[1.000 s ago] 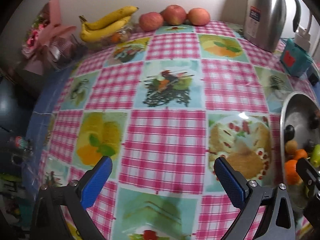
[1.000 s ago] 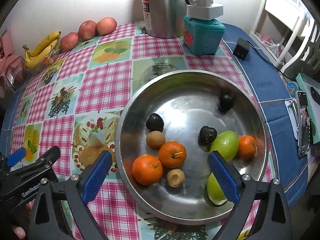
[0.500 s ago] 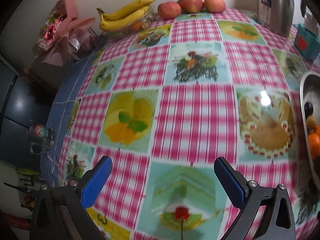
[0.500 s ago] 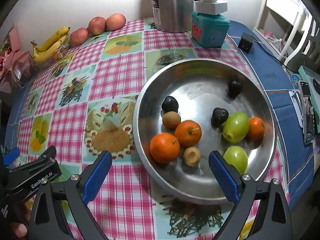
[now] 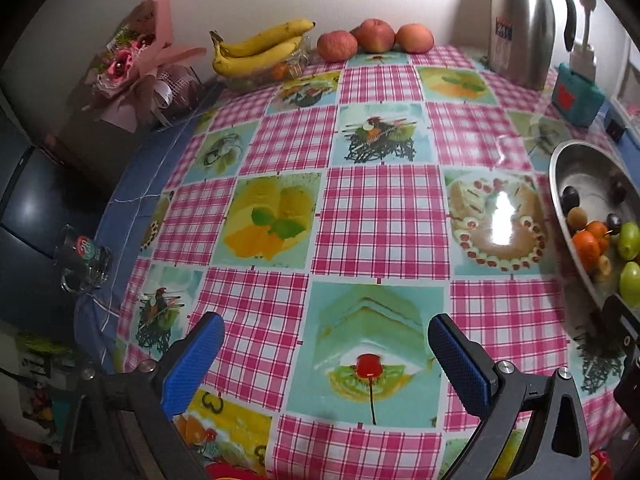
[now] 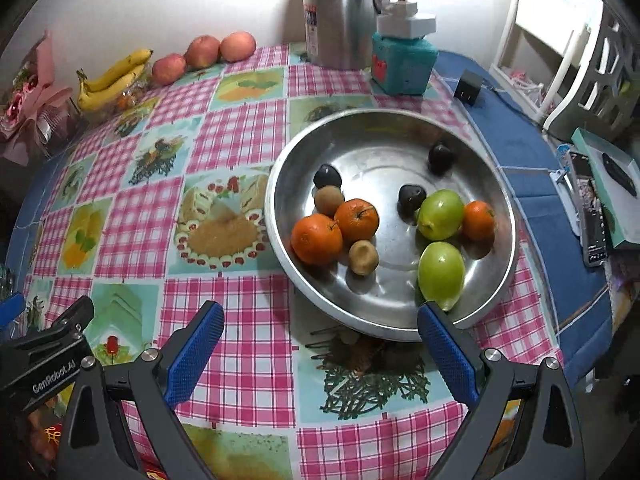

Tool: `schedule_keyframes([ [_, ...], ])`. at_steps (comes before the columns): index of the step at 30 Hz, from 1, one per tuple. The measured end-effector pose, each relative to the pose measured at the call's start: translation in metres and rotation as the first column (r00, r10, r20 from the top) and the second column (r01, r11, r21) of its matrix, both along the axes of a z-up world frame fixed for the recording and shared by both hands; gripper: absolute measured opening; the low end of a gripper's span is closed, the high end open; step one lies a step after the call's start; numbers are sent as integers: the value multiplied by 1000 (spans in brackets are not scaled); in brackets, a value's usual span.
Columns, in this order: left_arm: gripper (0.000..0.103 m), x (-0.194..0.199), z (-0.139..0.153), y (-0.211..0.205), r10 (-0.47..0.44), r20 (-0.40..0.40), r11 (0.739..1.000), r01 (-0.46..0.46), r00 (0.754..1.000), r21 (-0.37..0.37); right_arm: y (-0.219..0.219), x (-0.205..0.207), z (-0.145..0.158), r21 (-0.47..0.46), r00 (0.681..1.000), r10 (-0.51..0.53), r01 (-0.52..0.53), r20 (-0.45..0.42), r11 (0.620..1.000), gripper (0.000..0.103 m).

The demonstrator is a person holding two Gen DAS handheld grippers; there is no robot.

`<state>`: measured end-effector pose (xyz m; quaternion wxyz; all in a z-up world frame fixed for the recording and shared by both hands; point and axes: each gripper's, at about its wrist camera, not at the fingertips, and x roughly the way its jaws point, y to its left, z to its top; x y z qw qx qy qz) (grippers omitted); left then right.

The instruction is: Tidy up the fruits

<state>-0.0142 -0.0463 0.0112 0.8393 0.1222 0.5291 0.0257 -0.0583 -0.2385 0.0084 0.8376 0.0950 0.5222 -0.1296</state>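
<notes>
free: tablecloth middle | obstacles: bowl right; bananas, flask far edge, seemingly

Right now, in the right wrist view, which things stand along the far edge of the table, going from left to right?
Pink wrapped flower bouquet → bunch of yellow bananas → three red apples → tall steel thermos jug → teal box with a white top → small black power adapter.

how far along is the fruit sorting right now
Done: nothing visibly sorted; oranges, green fruits and dark ones lie mixed in the metal bowl. In hand: nothing; the left gripper and right gripper hover open and empty. Left: everything, including the bananas and apples by the wall.
</notes>
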Motion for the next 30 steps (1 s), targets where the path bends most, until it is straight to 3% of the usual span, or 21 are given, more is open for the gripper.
schedule_keyframes([
  [8,103,1,1,2,8,14,1000,-8,1000,-9,2,-5,16,-17,997,-8,9,74,1000,97],
  [11,103,4,-6,4,14,-24,1000,-14,1000,-23,2,-4,15,-19,997,-5,6,75,1000,97],
  [30,103,3,-6,3,19,-30,999,-20,999,-36,4,-2,11,-16,998,9,-8,69,1000,97],
])
